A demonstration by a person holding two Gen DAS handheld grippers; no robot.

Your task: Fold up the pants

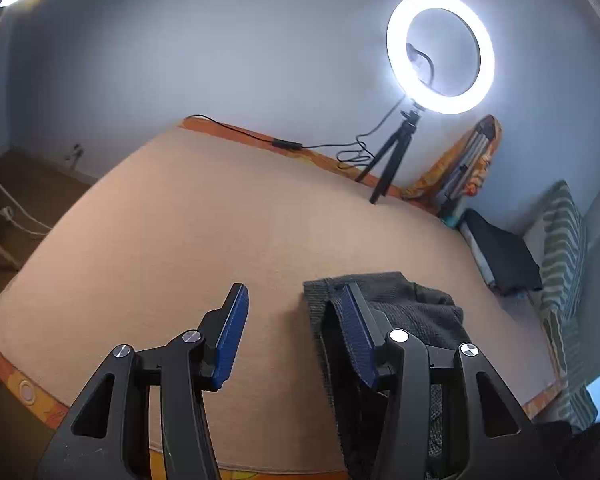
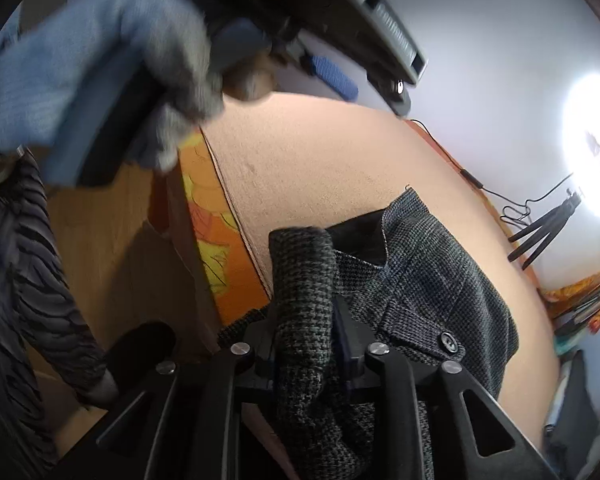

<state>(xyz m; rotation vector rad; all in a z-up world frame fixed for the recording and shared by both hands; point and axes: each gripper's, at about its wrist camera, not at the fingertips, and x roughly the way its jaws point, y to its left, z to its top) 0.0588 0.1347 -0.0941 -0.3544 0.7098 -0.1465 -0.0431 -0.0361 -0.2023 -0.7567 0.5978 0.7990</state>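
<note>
On the bed (image 1: 180,220), right tongs (image 2: 332,316) pinch pants (image 2: 440,280); left tongs (image 1: 296,320) gape beside them.

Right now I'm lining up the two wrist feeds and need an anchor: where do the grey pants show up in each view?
Left wrist: the pants lie bottom right on the tan mat, behind the open left gripper's right finger.
Right wrist: the pants fill bottom centre to right, a fold clamped in the right gripper.
Shared landmark: the ring light, upper right in both.
</note>
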